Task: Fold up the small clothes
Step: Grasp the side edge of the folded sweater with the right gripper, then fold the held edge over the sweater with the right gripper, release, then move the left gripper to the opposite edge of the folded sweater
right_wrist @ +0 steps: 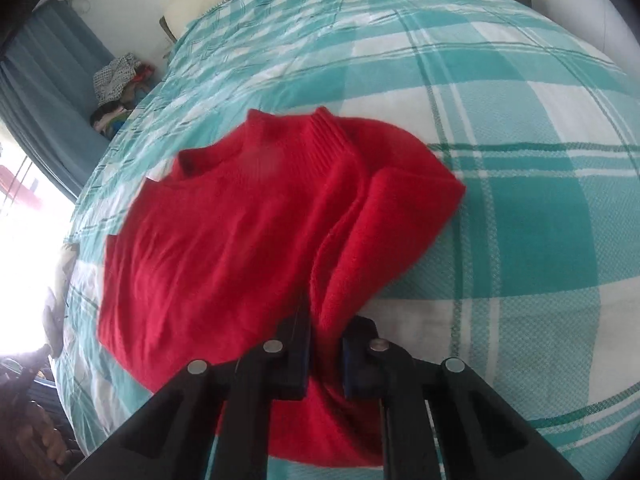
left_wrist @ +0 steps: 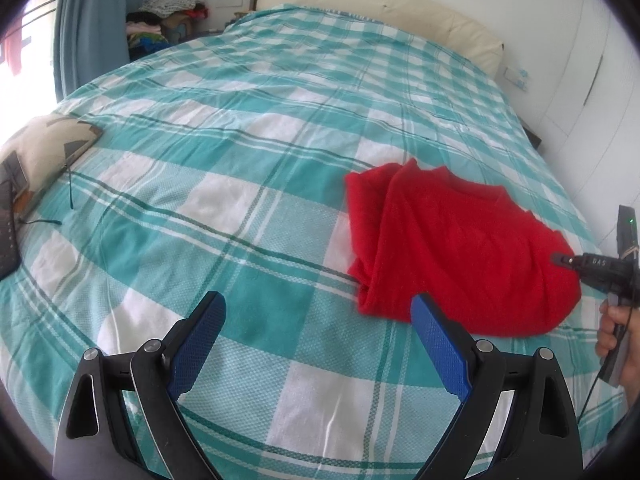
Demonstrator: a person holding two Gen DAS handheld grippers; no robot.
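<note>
A small red knitted sweater lies partly folded on the teal and white checked bedspread, collar toward the headboard. My left gripper is open and empty, hovering over the bedspread just left of the sweater's near edge. In the right wrist view my right gripper is shut on a bunched fold at the near edge of the sweater. The right gripper's body also shows at the right edge of the left wrist view, at the sweater's right side, with the hand that holds it.
A cream pillow lies along the headboard. A patterned cushion and a dark flat object sit at the bed's left edge. A pile of clothes stands in the far corner by blue curtains.
</note>
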